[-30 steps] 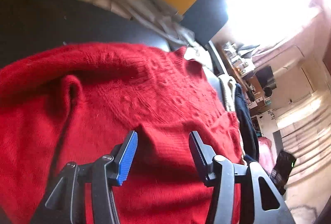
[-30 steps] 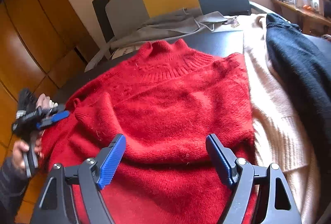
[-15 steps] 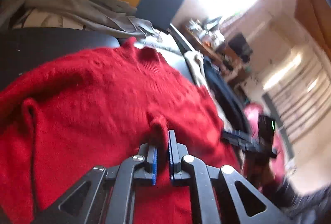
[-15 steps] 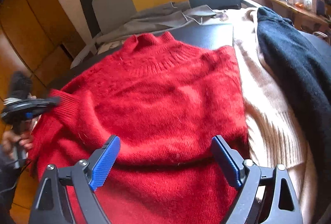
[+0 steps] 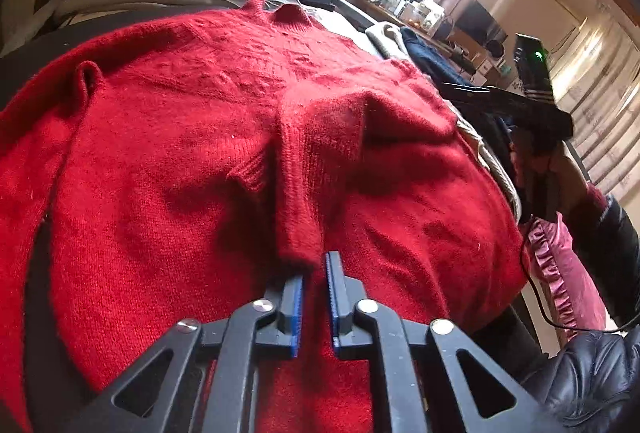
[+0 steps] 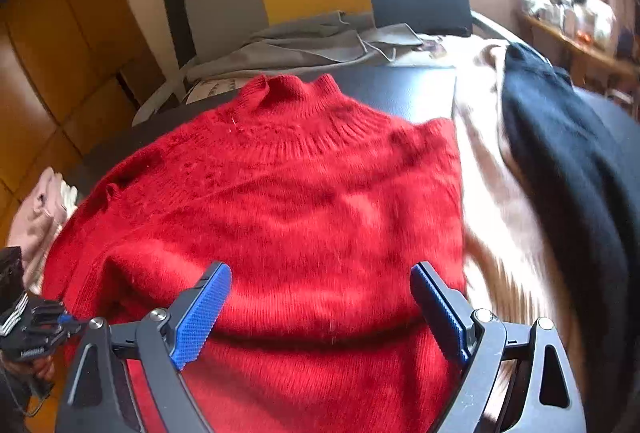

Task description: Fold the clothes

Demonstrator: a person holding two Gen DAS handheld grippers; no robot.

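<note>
**A:** Looking across the whole dark worktop (image 6: 416, 89) first, we've got the red sweater (image 6: 280, 217) spread flat over most of it, neck end pointing away from us, with a cream knit (image 6: 492, 193) and a navy garment (image 6: 560, 161) lying just beside it on the right, and a grey garment (image 6: 304, 49) heaped at the far edge.

**B:** And that sweater looks soft and fuzzy, a light knit, we'd say. No stiffness at all; it'll sag and stretch wherever we lift it.

**A:** Agreed, so we'd want ribbed edges: a cuff, the hem, the shoulder seams. Those give the pads something firmer to bite.

**B:** Down to the sleeve (image 5: 316, 161) now. It's lying across the chest of the sweater, and the left gripper (image 5: 314, 297) has its jaws drawn narrow on the cuff end, red knit between the blue pads.

**A:** Right gripper (image 6: 320, 309)?

**B:** Jaws spread wide, holding nothing, hovering over the lower body of the sweater near us.

**A:** Any containers in play? Baskets, bins?

**B:** None that we can see. A pale pink bundle (image 6: 40, 209) sits at the left edge of the worktop, but that's loose cloth, not in anything.

**A:** Risk, as we judge it: the fuzzy knit could slide out of a shallow pinch.
</note>
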